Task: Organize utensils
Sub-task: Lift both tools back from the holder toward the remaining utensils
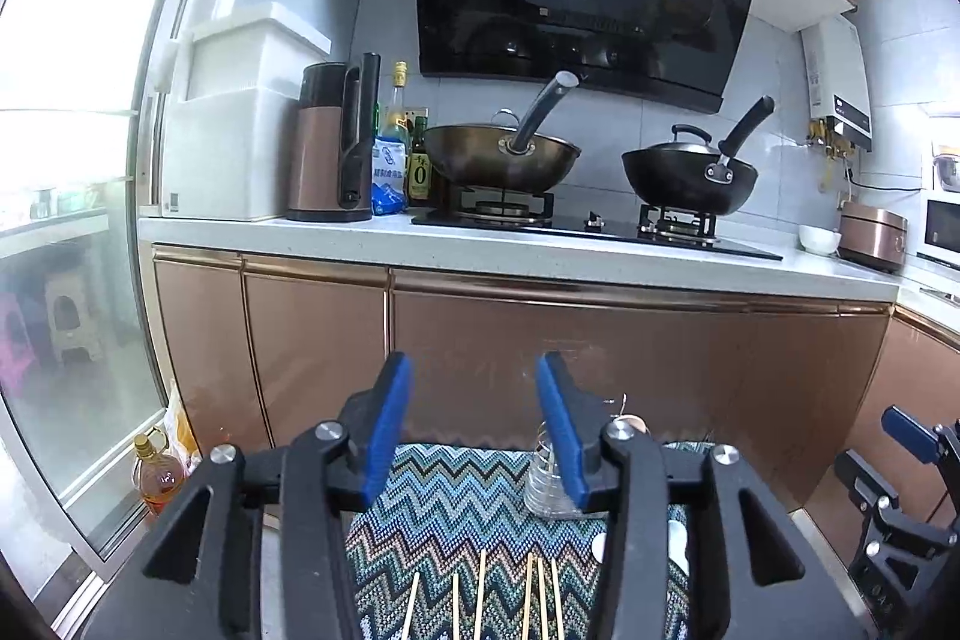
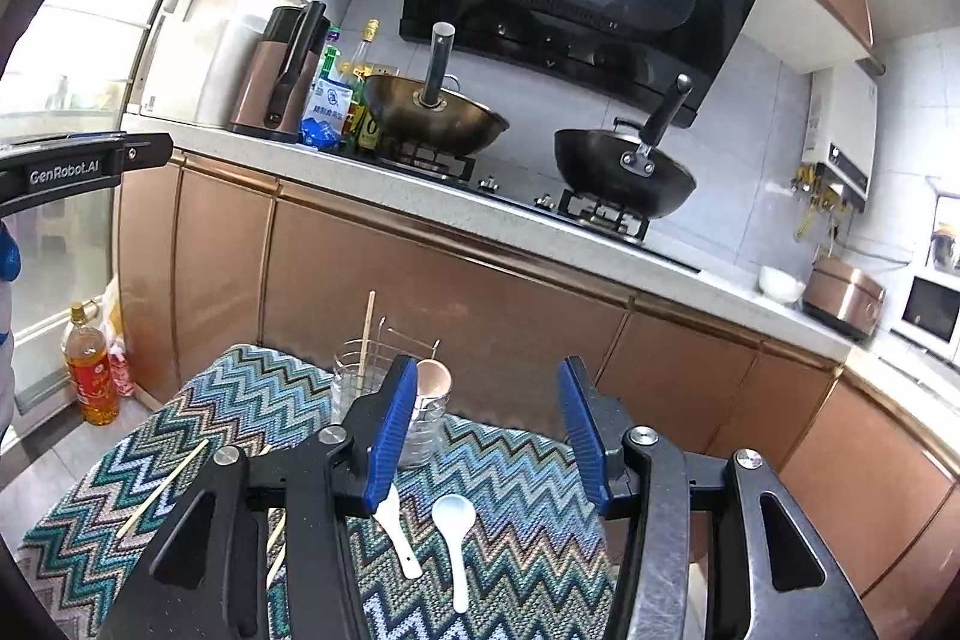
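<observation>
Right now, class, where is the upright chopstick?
In the right wrist view, the upright chopstick stands in the clear holder, left of the wooden spoon.

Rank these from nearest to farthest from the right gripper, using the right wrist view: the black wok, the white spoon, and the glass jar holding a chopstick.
1. White spoon, on the mat just ahead of the right gripper.
2. Glass jar, at the mat's far edge, left.
3. Black wok, on the stove, right.

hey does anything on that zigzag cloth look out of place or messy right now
Yes. Chopsticks lie loose and unpaired across the zigzag cloth, and two white spoons lie beside each other near the front. Only one chopstick stands in the glass holder. Nothing looks spilled or broken.
</observation>
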`<state>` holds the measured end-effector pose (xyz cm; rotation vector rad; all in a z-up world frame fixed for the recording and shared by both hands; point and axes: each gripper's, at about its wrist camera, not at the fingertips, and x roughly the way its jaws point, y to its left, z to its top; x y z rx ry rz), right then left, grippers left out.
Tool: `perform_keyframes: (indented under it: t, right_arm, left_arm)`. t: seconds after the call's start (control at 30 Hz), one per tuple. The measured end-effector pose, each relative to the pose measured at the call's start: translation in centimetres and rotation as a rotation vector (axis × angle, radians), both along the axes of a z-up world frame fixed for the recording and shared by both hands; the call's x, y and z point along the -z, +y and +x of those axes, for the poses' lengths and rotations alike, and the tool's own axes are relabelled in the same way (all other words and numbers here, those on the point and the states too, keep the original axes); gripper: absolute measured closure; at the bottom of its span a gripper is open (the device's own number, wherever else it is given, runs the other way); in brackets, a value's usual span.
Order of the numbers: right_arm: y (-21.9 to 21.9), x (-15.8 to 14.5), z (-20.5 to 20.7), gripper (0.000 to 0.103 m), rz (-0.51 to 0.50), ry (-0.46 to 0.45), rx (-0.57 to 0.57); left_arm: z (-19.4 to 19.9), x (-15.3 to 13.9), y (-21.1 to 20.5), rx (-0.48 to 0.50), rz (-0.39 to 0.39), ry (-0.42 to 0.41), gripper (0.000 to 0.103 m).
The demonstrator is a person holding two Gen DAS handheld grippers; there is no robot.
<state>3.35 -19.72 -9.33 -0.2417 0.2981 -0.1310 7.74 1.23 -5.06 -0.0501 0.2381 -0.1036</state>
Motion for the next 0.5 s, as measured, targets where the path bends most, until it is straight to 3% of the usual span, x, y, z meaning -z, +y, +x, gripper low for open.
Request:
perform_keyframes:
  t: [0.07, 0.23, 0.5]
  right_arm:
    - [-1.7, 0.6, 1.1, 0.053, 0.049, 0.042, -0.008]
    - [-6.8, 4.1, 4.8, 0.053, 0.195, 0.200, -0.039]
    - [-12.7, 12.4, 11.6, 0.066, 0.378, 0.466, -0.132]
  left_arm:
    - [0.5, 0.6, 0.2, 0.010, 0.007, 0.026, 0.061]
    - [3.4, 3.8, 0.7, 0.076, 0.018, 0.188, 0.061]
    - [10.8, 13.0, -0.2, 0.225, 0.049, 0.572, 0.062]
